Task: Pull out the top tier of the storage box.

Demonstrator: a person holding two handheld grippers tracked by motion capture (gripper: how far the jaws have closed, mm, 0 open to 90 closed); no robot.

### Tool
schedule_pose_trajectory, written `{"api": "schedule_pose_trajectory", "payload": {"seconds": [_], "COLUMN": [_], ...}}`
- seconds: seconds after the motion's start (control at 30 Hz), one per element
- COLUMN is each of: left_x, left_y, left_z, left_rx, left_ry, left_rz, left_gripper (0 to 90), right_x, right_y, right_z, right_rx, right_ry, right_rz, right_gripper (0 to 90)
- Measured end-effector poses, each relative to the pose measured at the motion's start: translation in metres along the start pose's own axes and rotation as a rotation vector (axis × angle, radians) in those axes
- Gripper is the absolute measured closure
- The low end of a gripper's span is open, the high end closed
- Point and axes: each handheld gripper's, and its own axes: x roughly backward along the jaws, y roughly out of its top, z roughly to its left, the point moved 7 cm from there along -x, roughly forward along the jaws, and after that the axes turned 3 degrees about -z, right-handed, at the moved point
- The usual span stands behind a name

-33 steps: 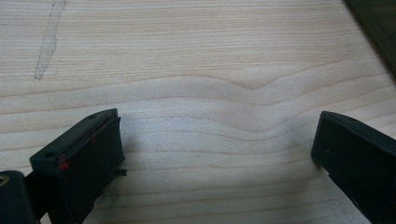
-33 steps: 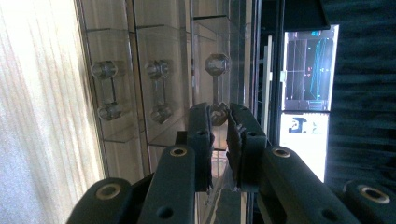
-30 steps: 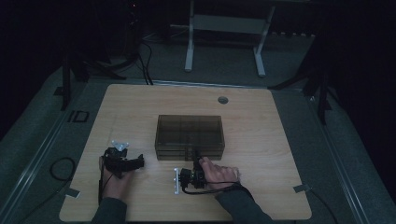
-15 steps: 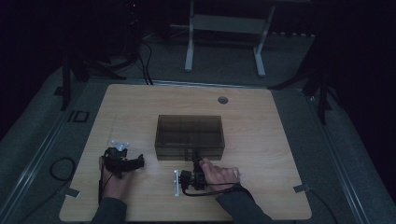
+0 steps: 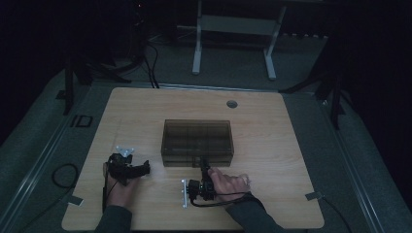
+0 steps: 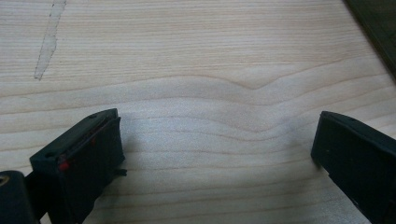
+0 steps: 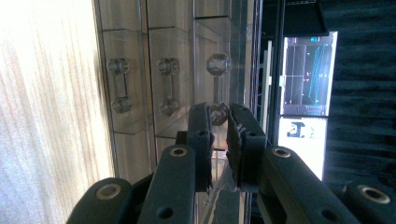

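Note:
A smoky clear drawer box (image 5: 197, 138) stands mid-table, its front facing the person. My right gripper (image 5: 203, 165) lies on its side at the box front. In the right gripper view its jaws (image 7: 218, 116) are shut on a clear drawer handle (image 7: 217, 65), the one of three handles in a row that is farthest from the tabletop. Two more handles (image 7: 166, 86) show beside it. My left gripper (image 5: 143, 169) rests low over the wood to the left of the box, and its fingers (image 6: 88, 149) stand wide open with bare tabletop between them.
The wooden table (image 5: 145, 111) has a round cable grommet (image 5: 231, 104) near its far edge. Tape strips (image 5: 313, 196) sit at the near corners. A metal stand (image 5: 233, 24) and cables lie on the dark floor behind.

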Motion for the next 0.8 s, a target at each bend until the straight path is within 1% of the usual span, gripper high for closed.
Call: {"api": "schedule_pose_trajectory", "payload": {"seconds": [0.8], "left_x": [0.0000], "left_y": [0.0000], "left_z": [0.0000], "left_rx": [0.000], "left_ry": [0.000], "left_rz": [0.000], "left_gripper": [2.3], "right_x": [0.0096], "right_y": [-0.0004], "right_z": [0.0028], "right_rx": [0.002], "right_ry": [0.003], "right_rz": [-0.011], "right_gripper": [80.0]}}
